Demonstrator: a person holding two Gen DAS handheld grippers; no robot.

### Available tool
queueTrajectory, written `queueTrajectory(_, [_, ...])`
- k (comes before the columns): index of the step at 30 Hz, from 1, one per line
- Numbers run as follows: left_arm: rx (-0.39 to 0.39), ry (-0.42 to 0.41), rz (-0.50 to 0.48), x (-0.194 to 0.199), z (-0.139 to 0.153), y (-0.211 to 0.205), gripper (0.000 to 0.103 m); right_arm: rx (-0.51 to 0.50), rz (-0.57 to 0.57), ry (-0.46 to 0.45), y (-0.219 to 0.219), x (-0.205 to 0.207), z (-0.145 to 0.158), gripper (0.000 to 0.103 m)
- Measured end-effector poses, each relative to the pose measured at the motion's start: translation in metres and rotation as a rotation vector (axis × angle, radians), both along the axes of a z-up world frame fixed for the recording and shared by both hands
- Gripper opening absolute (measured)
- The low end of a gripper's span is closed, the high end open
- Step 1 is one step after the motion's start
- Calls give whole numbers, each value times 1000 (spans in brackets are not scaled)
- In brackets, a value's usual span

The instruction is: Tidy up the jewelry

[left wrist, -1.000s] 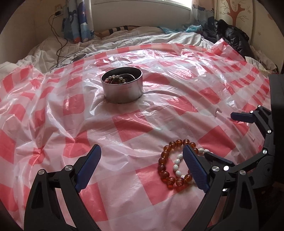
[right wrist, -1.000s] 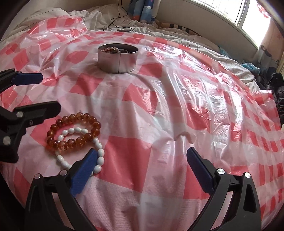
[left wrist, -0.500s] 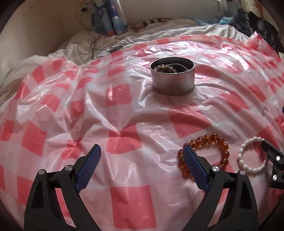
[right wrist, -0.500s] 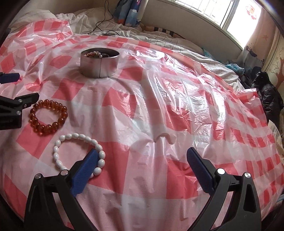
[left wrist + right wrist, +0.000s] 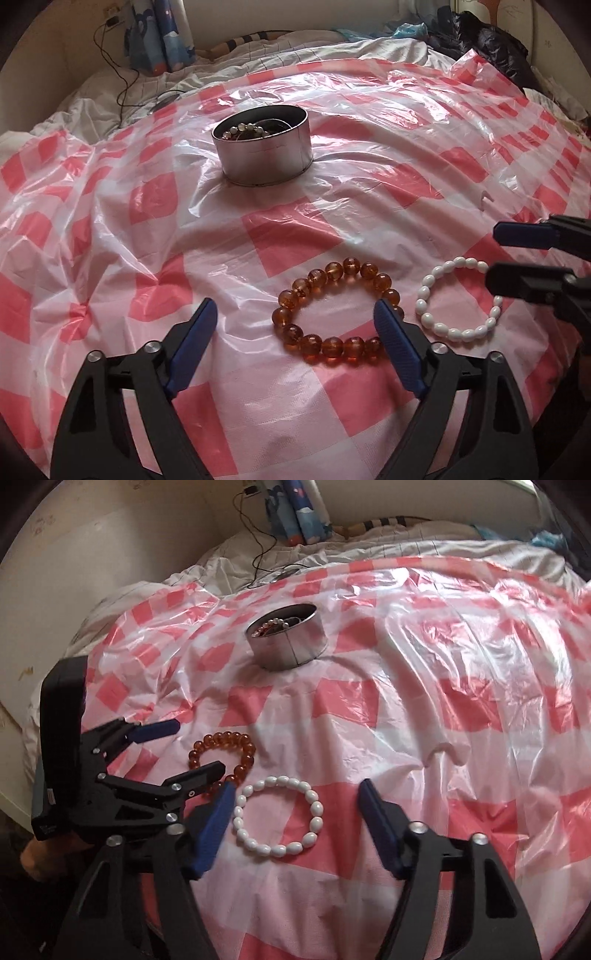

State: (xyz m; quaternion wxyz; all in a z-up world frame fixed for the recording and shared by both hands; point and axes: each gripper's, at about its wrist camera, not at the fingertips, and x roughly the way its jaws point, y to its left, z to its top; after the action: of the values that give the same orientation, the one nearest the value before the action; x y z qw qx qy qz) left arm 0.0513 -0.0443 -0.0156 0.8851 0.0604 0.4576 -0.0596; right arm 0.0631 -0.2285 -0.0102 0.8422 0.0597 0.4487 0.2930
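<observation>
An amber bead bracelet (image 5: 334, 311) lies on the red-checked plastic sheet, just ahead of my open left gripper (image 5: 295, 328), its right side by the right finger. A white bead bracelet (image 5: 458, 299) lies to its right. In the right wrist view the white bracelet (image 5: 277, 821) lies between the fingers of my open right gripper (image 5: 295, 812), and the amber one (image 5: 221, 751) lies to its left, partly behind the left gripper (image 5: 184, 749). A round silver tin (image 5: 263, 144) holding jewelry stands further back; it also shows in the right wrist view (image 5: 288, 637).
The plastic sheet (image 5: 147, 221) covers a bed with rumpled white bedding (image 5: 258, 48) behind. A black cable (image 5: 122, 66) runs across the bedding at the back left. Dark clothes (image 5: 491, 40) lie at the back right.
Both grippers have shifted: the left now faces the amber bracelet, the right has swung left until the white bracelet lies between its fingers. The two bracelets, overlapping one second ago, now lie apart.
</observation>
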Motion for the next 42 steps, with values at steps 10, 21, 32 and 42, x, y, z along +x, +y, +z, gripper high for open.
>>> queueTrajectory(10, [-91,36,46,0,-4,20,11,-123,60,-32,25,-11,-8,47])
queueTrajectory(21, [-165,68,40,4,-9,24,27,-171,49,-39,27,-13,-14,8])
queueTrajectory(32, [-163,-7,157,2,7,50,11,-109,20,-85,20,-14,-3,8])
queueTrajectory(42, [-119,46,145,7,-6,42,48,-158,27,-49,26,-11,-14,39])
